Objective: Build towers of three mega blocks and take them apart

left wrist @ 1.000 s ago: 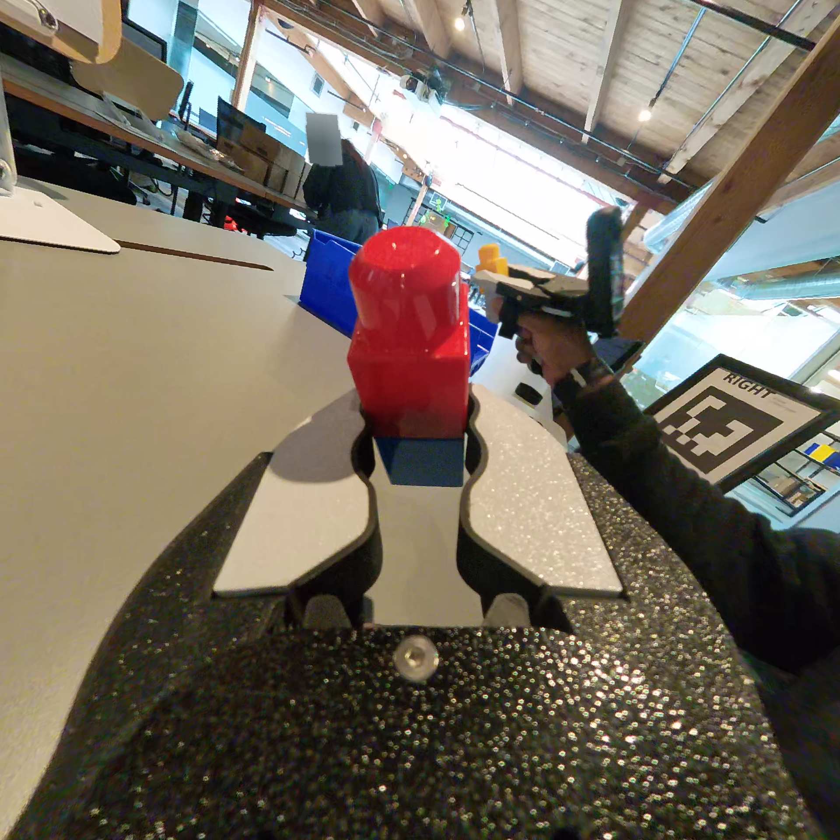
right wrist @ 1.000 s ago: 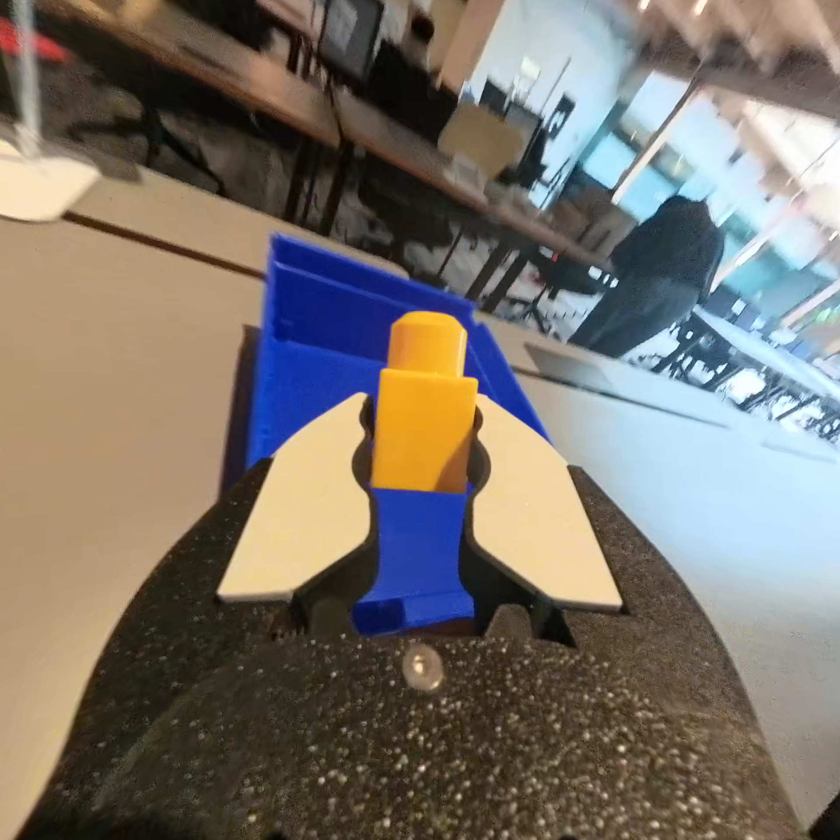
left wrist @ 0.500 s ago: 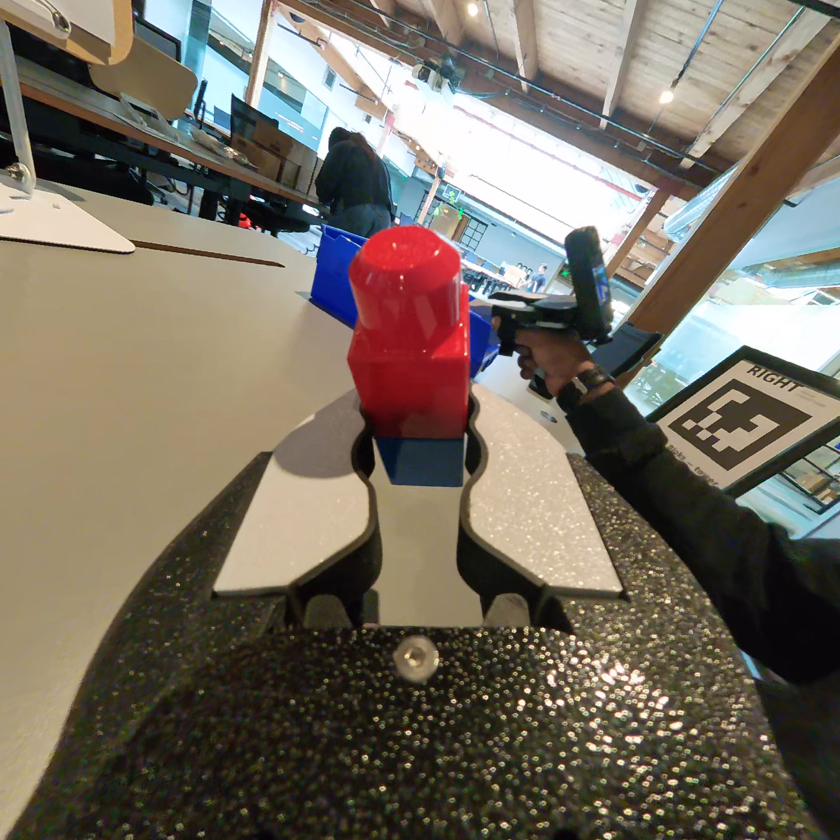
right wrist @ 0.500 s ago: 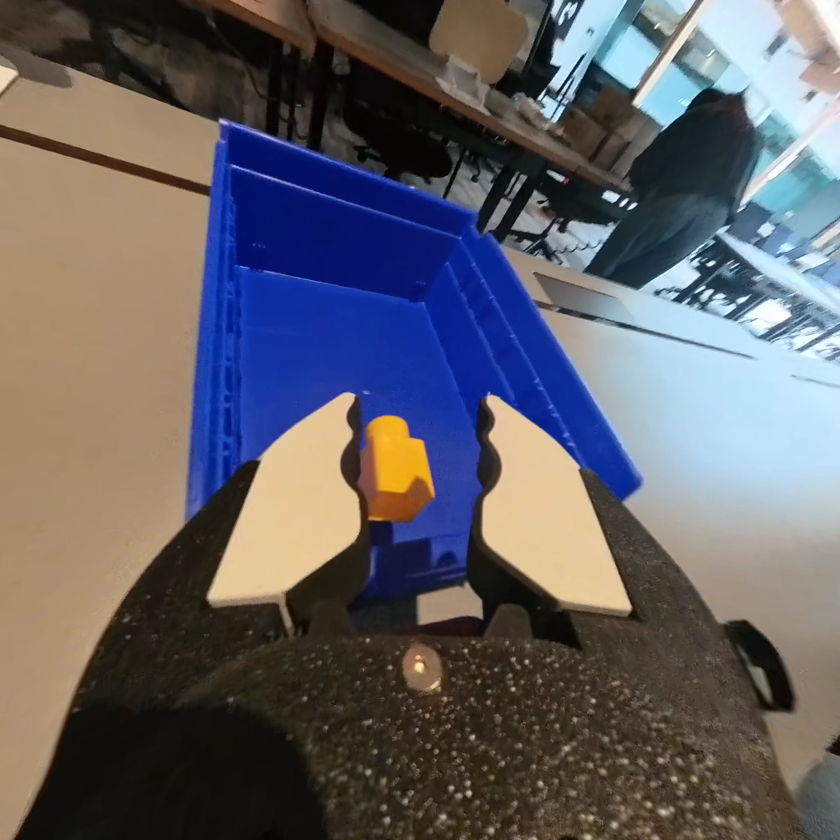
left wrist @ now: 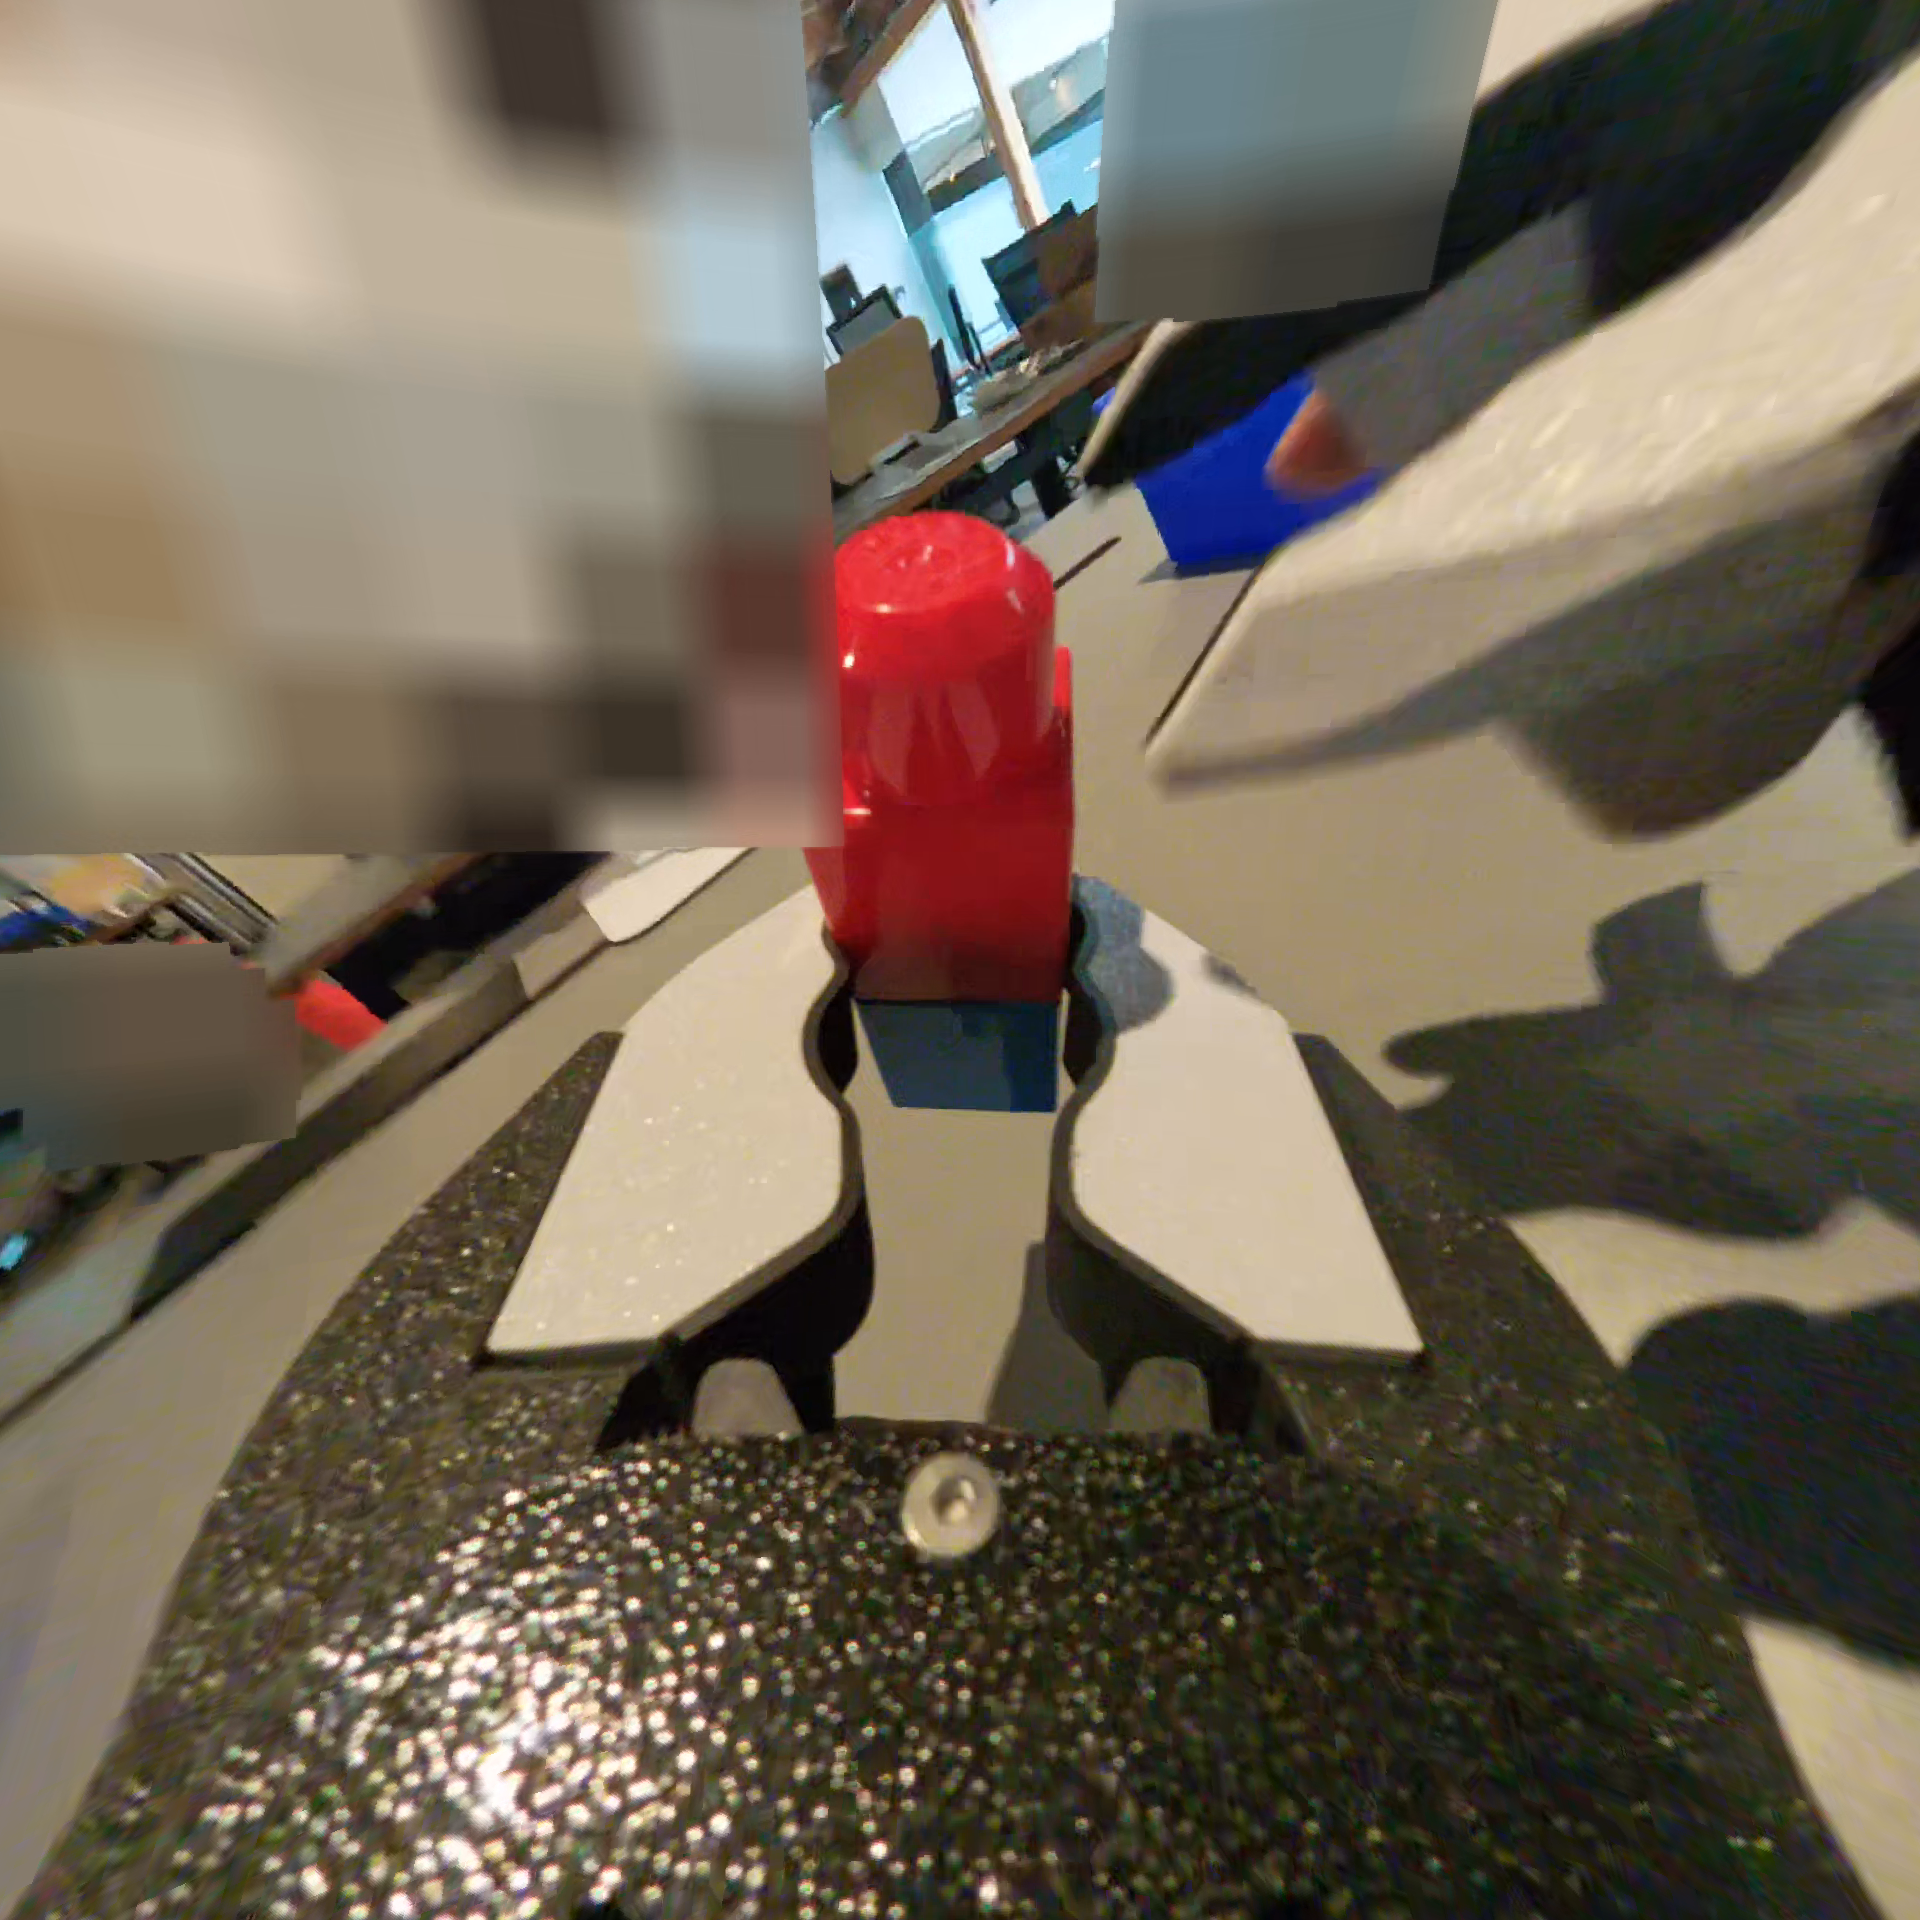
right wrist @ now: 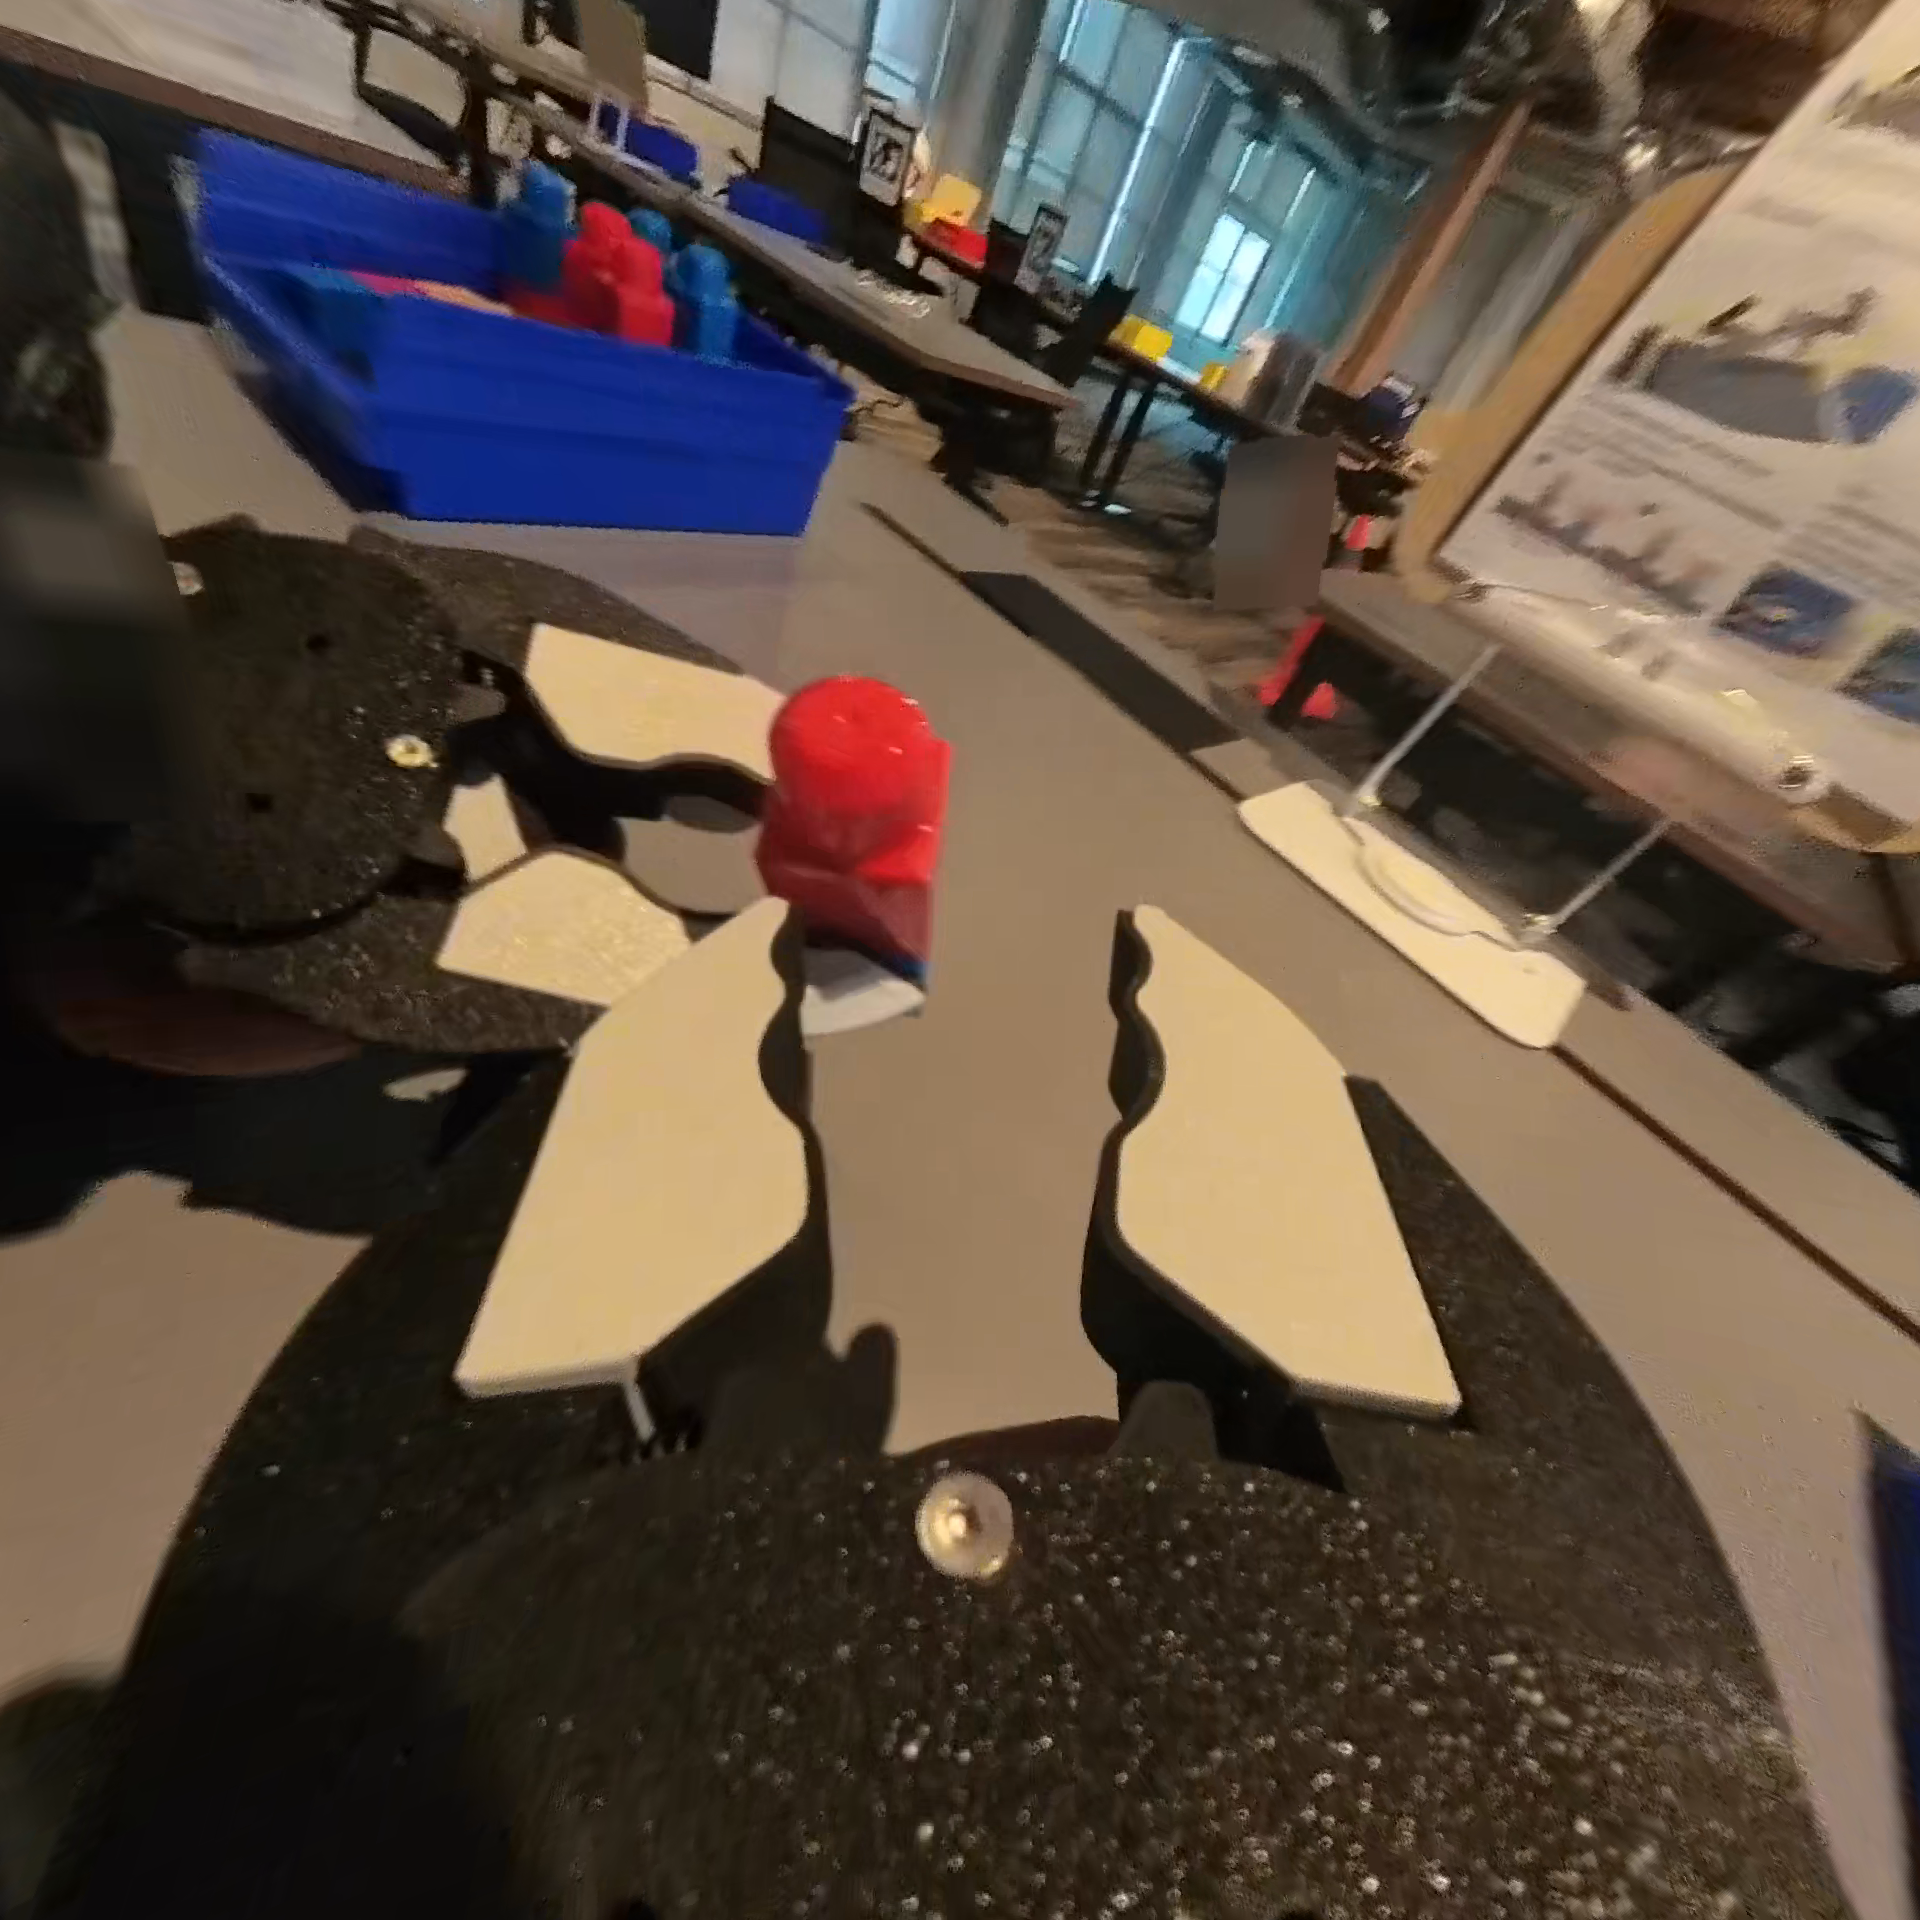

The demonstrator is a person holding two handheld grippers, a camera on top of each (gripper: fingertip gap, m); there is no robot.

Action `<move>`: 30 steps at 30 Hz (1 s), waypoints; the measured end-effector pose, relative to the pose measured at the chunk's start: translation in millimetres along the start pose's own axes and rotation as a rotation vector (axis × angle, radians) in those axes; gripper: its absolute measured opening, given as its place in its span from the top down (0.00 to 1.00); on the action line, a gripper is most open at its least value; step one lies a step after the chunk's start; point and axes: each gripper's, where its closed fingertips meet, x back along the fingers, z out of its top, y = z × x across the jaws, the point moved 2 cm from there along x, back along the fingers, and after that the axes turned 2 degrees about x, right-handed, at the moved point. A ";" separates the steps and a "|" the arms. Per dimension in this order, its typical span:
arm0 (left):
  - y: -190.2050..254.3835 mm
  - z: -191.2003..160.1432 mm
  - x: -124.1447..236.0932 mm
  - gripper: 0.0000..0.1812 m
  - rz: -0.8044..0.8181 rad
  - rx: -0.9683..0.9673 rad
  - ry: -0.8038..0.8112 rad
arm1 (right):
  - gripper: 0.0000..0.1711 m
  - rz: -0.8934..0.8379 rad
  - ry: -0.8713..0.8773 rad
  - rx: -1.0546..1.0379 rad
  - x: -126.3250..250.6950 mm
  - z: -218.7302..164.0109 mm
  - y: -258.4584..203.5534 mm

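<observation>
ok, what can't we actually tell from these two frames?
- Blue block under the red block: left wrist view shows only one face. In the right wrist view the right gripper's finger covers most of it.
- Left wrist view, upper left: mosaic patches hide the background.
- Right gripper in the left wrist view: blurred and cut off by the top right edge.
- Bin contents: right wrist view, motion blur; block count unclear.

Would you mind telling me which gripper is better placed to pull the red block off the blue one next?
Right. The right gripper is open, empty and close beside the red block, whose top is exposed. The left gripper is already shut low on the stack, where red meets the blue block, so it seems best holding steady.
</observation>
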 end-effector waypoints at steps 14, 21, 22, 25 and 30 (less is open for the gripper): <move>21.1 6.4 -3.8 0.79 0.017 -0.267 0.047 | 0.78 0.192 0.071 -0.340 -1.9 -10.0 -10.0; 21.1 7.0 -3.4 0.80 0.043 -0.317 0.054 | 0.78 0.196 0.104 -0.360 6.5 -7.8 -5.5; 20.4 6.1 -3.5 0.80 0.051 -0.329 0.045 | 0.79 0.192 0.098 -0.351 5.7 -8.4 -6.4; 19.9 5.1 -2.9 0.81 0.038 -0.327 0.039 | 0.79 0.196 0.096 -0.355 5.2 -8.5 -7.3; 23.9 8.2 -0.8 0.80 -0.013 -0.289 0.059 | 0.79 0.284 0.136 -0.480 11.1 -5.5 -4.7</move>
